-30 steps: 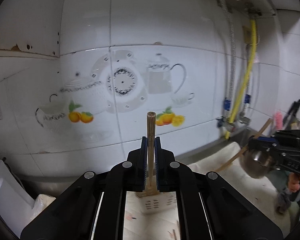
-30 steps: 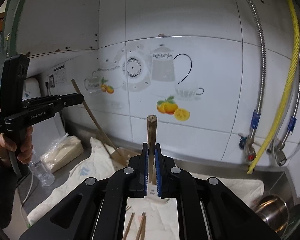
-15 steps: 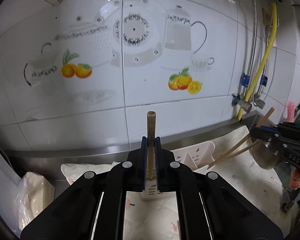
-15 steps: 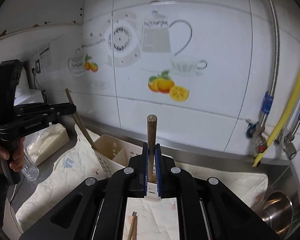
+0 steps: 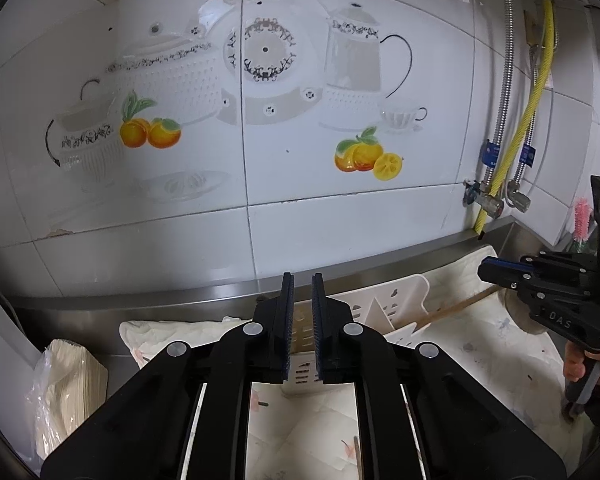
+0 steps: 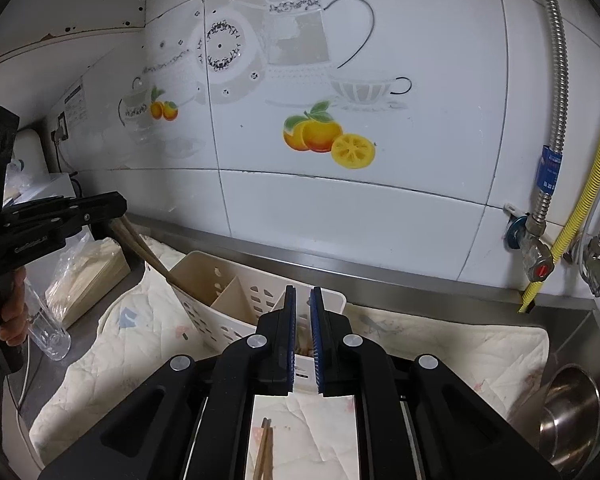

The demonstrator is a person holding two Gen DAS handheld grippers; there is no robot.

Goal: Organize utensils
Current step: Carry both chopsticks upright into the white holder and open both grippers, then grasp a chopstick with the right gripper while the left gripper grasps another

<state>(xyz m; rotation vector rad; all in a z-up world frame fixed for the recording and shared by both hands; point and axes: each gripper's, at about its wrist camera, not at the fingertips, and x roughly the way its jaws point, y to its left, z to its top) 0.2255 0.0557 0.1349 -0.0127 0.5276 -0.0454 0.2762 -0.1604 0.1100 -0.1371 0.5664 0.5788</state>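
Left wrist view: at far left a plastic-wrapped stack of paper (image 5: 66, 392) sits on the steel counter; in the centre the left gripper (image 5: 302, 320) holds its jaws slightly parted with nothing between them, poised just above the white slotted utensil caddy (image 5: 396, 312), which lies on a quilted cloth (image 5: 480, 364). A wooden chopstick (image 5: 456, 306) leans out of the caddy toward the right, where the right gripper (image 5: 500, 274) enters the frame, hand-held. Right wrist view: at left the left gripper (image 6: 100, 210) is seen from the side, a pair of chopsticks (image 6: 148, 252) slanting from just under its tip down into the caddy's leftmost compartment (image 6: 196, 280); whether the pads touch them cannot be told from here. A clear glass (image 6: 46, 328) stands below it, on the counter beside the cloth. In the centre the right gripper (image 6: 302, 336) has its jaws a narrow gap apart, empty, above the caddy's right end; loose chopsticks (image 6: 265, 454) remain on the cloth beneath it. At right a steel bowl (image 6: 570, 416) rests by the counter's edge. Risks, as judged: the leaning chopsticks protrude well beyond the caddy rim, so either gripper drawing back carelessly could snag them and lever them out or tip the light caddy; the glass, near the left hand, could be knocked over.
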